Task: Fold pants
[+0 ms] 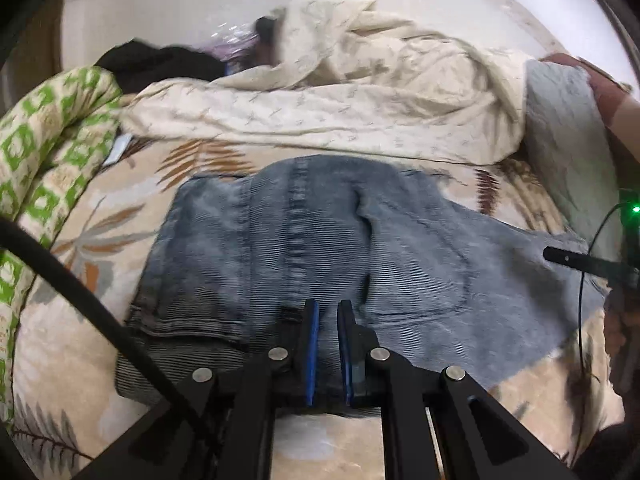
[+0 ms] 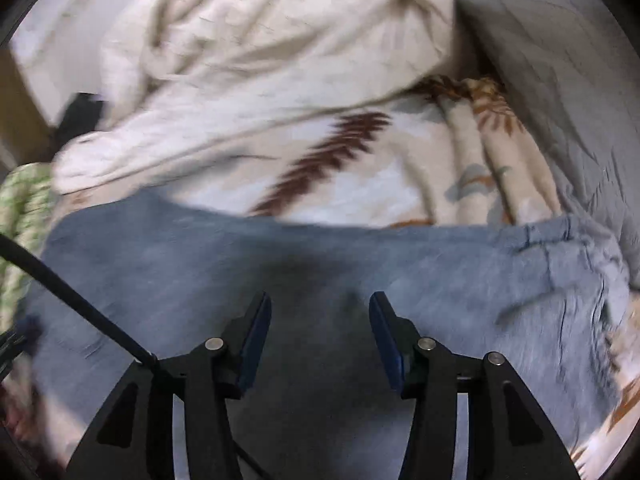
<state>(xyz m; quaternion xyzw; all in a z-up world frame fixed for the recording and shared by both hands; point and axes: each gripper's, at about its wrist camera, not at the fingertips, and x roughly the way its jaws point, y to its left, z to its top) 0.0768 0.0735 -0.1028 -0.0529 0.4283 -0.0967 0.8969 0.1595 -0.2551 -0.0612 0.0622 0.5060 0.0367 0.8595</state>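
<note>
In the left wrist view, the left gripper [image 1: 328, 308] sat low in the frame, its two black fingers lined with blue pads [image 1: 313, 344] drawn nearly together over denim, with only a narrow slot between them; whether cloth was pinched in that slot could not be told. The pants [image 1: 304, 248], faded blue-grey jeans with a ribbed weave, a dark stitched seam running up the middle and a curved pocket outline on the right, lay folded and flat on the bedsheet [image 1: 80, 248], a cream cloth printed with brown and grey fern leaves. Beyond the jeans lay a crumpled cream quilt [image 1: 320, 92] with a faint scattered pattern, soft and deeply creased. A rolled green-and-cream checked blanket [image 1: 44, 148] curved along the left side, and a pale grey pillow [image 1: 560, 128] stood at the right. No readable writing showed. In the right wrist view, which was blurred, the right gripper [image 2: 320, 312] hovered just above the pants [image 2: 180, 264], its blue-padded fingers [image 2: 256, 340] spread wide apart and holding nothing. The denim spread across the lower frame, wrinkled at its right end, with the fern-print bedsheet [image 2: 360, 168] and the cream quilt [image 2: 240, 60] behind it.
</note>
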